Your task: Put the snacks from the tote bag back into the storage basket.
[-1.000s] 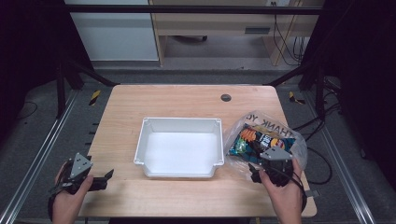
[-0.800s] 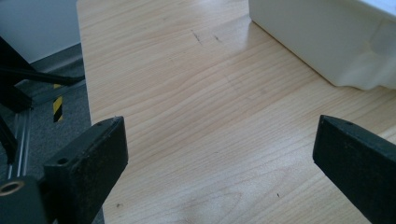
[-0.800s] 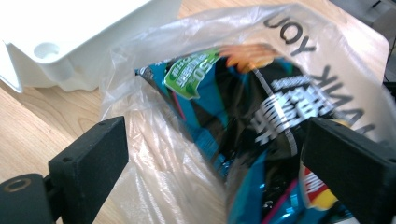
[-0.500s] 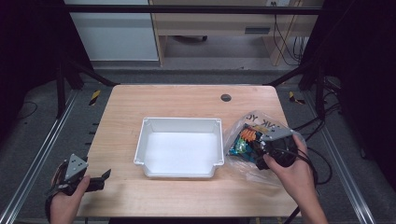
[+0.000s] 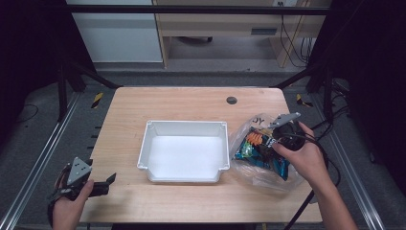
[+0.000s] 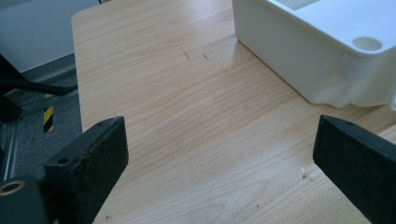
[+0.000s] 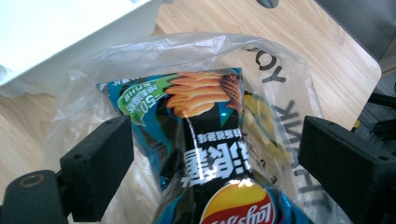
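A clear plastic bag [image 5: 261, 148] lies on the table's right side, with a blue and black crisp packet [image 7: 210, 149] inside it. My right gripper [image 5: 282, 136] hovers over that bag, open, its jaws standing either side of the crisp packet [image 5: 258, 148] without touching it. A white rectangular bin [image 5: 184, 151] sits empty at the table's middle. At the front left corner my left gripper [image 5: 107, 182] is open over bare wood, nothing between its jaws, pointing toward the bin [image 6: 327, 51].
The wooden table [image 5: 182, 103] has a dark round hole [image 5: 231, 100] at the back right. Metal rails and cables run along both sides of the table. Bare wood lies between the left gripper and the bin.
My right gripper has moved away from the table's front edge, up over the bag and crisp packet. The left hand has slid slightly toward the front edge.
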A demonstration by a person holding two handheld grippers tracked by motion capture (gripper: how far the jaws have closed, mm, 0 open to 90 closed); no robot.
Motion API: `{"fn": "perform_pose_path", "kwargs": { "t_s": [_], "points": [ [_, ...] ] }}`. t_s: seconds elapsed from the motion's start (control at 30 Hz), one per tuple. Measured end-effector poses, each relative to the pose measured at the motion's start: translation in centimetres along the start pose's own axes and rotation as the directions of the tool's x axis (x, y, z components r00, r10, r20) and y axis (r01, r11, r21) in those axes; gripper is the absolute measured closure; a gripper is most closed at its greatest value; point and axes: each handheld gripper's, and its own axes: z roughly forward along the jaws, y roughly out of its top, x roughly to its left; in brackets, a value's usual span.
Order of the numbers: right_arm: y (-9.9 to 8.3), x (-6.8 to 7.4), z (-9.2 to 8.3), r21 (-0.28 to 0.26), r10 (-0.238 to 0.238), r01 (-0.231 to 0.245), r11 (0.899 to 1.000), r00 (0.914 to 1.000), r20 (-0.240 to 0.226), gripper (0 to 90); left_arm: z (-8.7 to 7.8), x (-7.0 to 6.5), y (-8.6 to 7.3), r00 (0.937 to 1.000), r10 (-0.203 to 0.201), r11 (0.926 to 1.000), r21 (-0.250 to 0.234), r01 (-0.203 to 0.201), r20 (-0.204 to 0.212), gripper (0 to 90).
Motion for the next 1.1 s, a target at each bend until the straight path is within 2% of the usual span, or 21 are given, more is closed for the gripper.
{"fn": "perform_pose_path", "kwargs": {
  "t_s": [0.2,0.4,0.5,0.67,0.73,0.9,1.1],
  "points": [
    [1.4,-0.5,0.5,0.008,-0.018,0.019,1.0,0.9993,-0.032,10.0,-0.2,0.0,0.2,0.9998,0.016,0.9998,-0.009,-0.016,-0.011,2.9],
    [2.4,-0.5,0.4,0.03,-0.031,0.033,0.999,0.9978,-0.059,10.0,-0.2,0.1,0.3,0.9996,0.027,0.9996,0.004,-0.027,0.002,2.9],
    [2.5,-0.8,1.0,0.054,-0.032,0.037,0.998,0.9959,-0.084,9.3,-0.1,0.2,0.2,0.9994,0.034,0.9993,0.013,-0.034,0.008,2.9],
    [2.4,-1.2,1.8,0.078,-0.034,0.041,0.996,0.9953,-0.091,8.6,-0.1,0.4,0.0,0.9991,0.041,0.999,0.02,-0.041,0.006,2.9],
    [2.3,-1.3,2.8,0.102,-0.031,0.042,0.994,0.994,-0.105,7.8,-0.1,0.3,0.1,0.9986,0.051,0.9981,0.034,-0.051,0.016,2.8],
    [2.3,-1.2,3.6,0.12,-0.041,0.056,0.991,0.9911,-0.126,6.7,0.1,-0.1,0.3,0.9974,0.068,0.9971,0.033,-0.069,0.024,3.0],
    [2.4,-1.4,4.3,0.133,-0.043,0.063,0.989,0.9875,-0.152,7.2,0.1,0.1,0.0,0.996,0.089,0.9949,0.049,-0.088,-0.006,2.9]
  ]
}}
